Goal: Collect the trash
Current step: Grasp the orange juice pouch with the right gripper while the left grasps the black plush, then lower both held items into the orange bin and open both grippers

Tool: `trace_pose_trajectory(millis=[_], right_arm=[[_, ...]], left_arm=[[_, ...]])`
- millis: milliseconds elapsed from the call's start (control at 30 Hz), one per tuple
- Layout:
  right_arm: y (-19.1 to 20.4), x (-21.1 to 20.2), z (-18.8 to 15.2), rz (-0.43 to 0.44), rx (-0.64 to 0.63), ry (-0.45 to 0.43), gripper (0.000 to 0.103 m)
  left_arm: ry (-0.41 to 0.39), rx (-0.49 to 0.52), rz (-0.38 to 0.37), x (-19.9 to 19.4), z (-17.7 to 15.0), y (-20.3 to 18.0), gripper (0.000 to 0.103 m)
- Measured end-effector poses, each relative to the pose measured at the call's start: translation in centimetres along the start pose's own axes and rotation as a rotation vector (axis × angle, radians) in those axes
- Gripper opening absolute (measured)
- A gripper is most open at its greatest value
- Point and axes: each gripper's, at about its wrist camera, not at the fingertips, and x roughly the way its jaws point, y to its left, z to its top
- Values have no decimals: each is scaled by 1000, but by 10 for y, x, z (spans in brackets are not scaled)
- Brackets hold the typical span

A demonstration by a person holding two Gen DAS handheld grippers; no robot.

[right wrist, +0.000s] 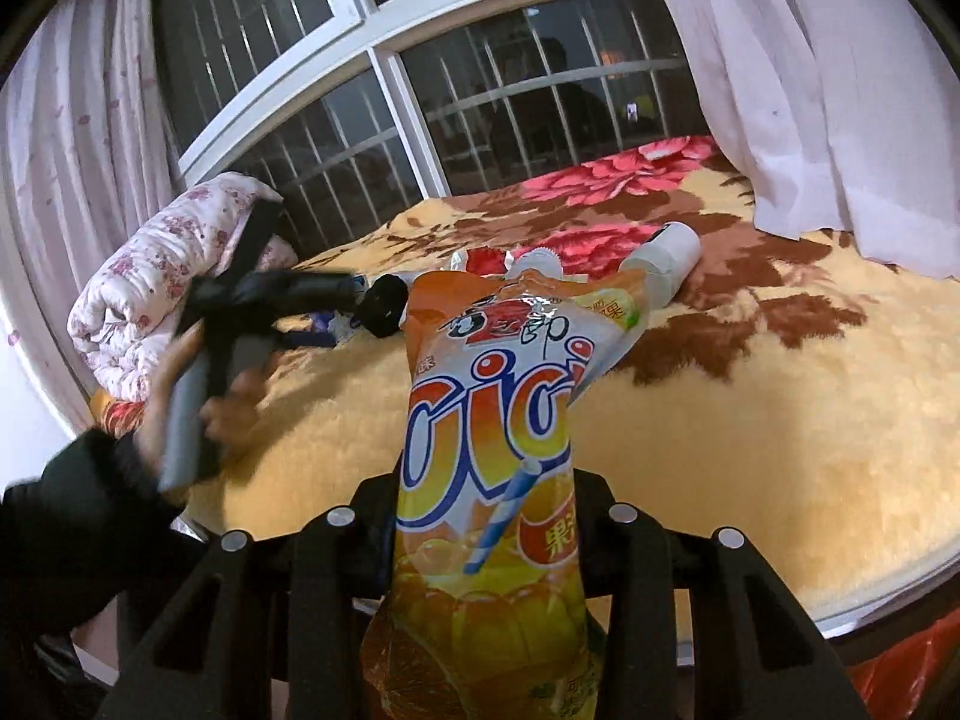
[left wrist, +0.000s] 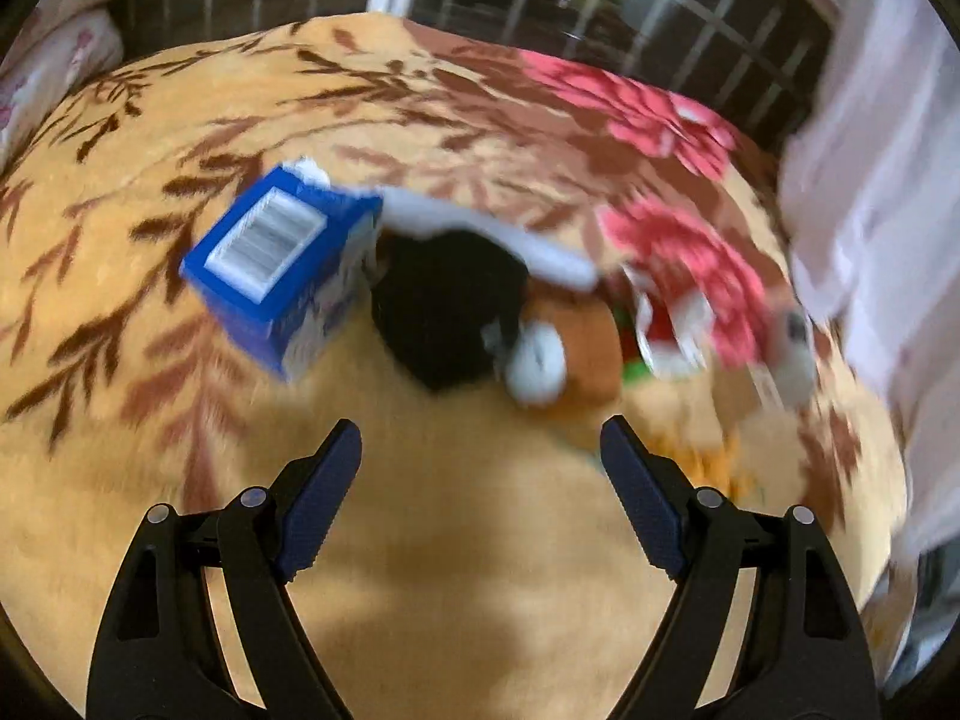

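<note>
My right gripper [right wrist: 480, 516] is shut on an orange "cici" jelly pouch [right wrist: 498, 420] and holds it upright above the bed. My left gripper [left wrist: 480, 450] is open and empty, just short of a trash pile on the blanket: a blue carton with a barcode [left wrist: 282, 270], a black object [left wrist: 450, 312], a brown pouch with a white cap [left wrist: 576, 354] and a red-and-white wrapper [left wrist: 672, 330]. In the right wrist view the left gripper [right wrist: 336, 312] reaches from the left toward the pile, where a white bottle [right wrist: 666, 258] also lies.
The bed has a yellow floral blanket [right wrist: 750, 420]. A folded floral quilt [right wrist: 162, 276] lies at its left end. A barred window [right wrist: 420, 138] and white curtains [right wrist: 810, 90] stand behind. A red bag [right wrist: 900, 666] shows at the lower right.
</note>
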Motion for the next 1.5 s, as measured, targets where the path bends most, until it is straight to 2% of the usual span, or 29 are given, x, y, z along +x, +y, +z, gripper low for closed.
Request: trace_pose_trajectory(millis=[167,267,300,333,367,433,533,600,733,1000,1233,1500], right_arm=[[-1,4,-8,67,0,-24,41],[2,9,-12,75,-17,-35,41],[1,11,-13,82,-16,-35,41],[0,13,-14,84,-5,-45,41],[-2,13,-16,89,4,-49,41],[-5,15,-17,99,24,-51,41],[-6,15,-18,94,45,-54,41],[-2,12,-19,84,40,-54,41],[11,6,-21,69,17,-41,41],[42,-2,-32,51,8,-9,41],[68,-7,-47,53,4,27,41],[90,-24,-73,45,-11,69,41]], left_arm=[[-3,-78,70,25,25,7,80],[12,-133,93,40,35,17,80],[20,-144,101,45,36,19,76],[27,-144,107,49,36,21,69],[28,-136,120,51,36,21,67],[7,-86,121,50,35,13,52],[-11,-29,163,44,29,1,50],[-20,-23,153,36,25,-1,50],[-42,-15,117,8,7,2,50],[-77,82,114,-46,-39,3,50],[-132,217,147,-95,-96,-5,50],[-149,291,128,-138,-159,2,50]])
